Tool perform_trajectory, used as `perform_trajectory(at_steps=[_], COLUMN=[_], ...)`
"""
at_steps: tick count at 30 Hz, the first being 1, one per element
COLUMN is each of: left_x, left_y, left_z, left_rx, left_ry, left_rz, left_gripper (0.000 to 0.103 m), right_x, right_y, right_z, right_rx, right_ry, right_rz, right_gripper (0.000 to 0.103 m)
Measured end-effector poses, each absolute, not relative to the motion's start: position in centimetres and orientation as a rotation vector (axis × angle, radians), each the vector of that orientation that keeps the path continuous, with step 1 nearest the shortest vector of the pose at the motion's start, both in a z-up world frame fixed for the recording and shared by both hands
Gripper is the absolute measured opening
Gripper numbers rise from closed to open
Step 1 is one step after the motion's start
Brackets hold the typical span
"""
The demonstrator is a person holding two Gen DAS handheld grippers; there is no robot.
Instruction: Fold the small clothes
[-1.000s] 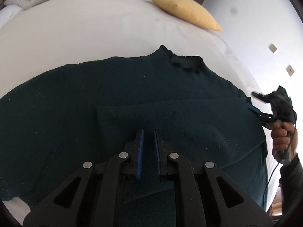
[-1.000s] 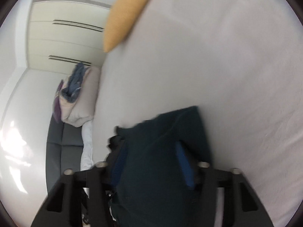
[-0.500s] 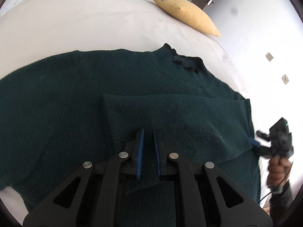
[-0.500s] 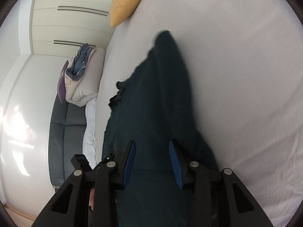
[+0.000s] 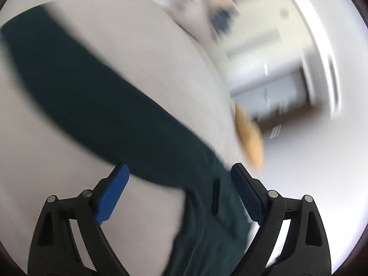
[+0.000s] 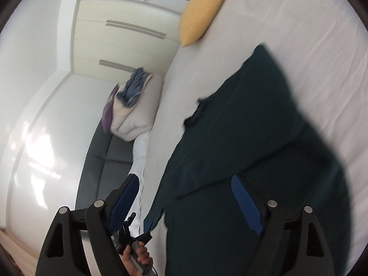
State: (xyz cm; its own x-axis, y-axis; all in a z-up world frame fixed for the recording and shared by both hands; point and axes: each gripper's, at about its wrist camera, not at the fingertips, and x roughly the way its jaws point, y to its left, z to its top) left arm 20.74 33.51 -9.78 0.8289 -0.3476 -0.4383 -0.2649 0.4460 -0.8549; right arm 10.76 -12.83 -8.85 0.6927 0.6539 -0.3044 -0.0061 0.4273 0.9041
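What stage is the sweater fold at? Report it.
Done: one part of the dark green sweater is already folded over its body on the white bed. In hand: nothing; the left gripper and right gripper are both open. Left: the remaining folds, since the garment is spread long.

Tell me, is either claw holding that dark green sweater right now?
No. Both the left claw and right claw are wide open above the sweater; nothing is held.

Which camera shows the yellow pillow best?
The right wrist view. There the pillow is sharp and nearly whole at the bed's top edge. In the left wrist view it is only a blurred orange smear beside the sweater.
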Motion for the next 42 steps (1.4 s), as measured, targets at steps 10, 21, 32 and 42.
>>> perform_trajectory(at_steps=[10, 21, 32, 42], left_x=[15.7, 16.3, 13.0, 17.0], left_y=[45.7, 49.0, 47.8, 50.0], left_z=[-13.8, -19.3, -15.1, -16.4], left_rx=[-1.536, -1.784, -1.631, -1.674], left_ry=[0.405, 0.343, 0.453, 0.408], left_rz=[0.101, 0.149, 0.44, 0.374], left_gripper=[0.09, 0.029, 0.068, 0.057], right_x=[9.9, 9.6, 9.1, 8.8], right_y=[-6.2, -3.5, -4.1, -4.0], right_z=[-9.0, -8.0, -8.4, -8.7], right_rx=[1.044, 1.008, 1.017, 1.025], right_ry=[0.815, 0.825, 0.816, 0.809], right_rz=[0.478, 0.48, 0.464, 0.457], right_gripper=[0.082, 0.079, 0.079, 0.079])
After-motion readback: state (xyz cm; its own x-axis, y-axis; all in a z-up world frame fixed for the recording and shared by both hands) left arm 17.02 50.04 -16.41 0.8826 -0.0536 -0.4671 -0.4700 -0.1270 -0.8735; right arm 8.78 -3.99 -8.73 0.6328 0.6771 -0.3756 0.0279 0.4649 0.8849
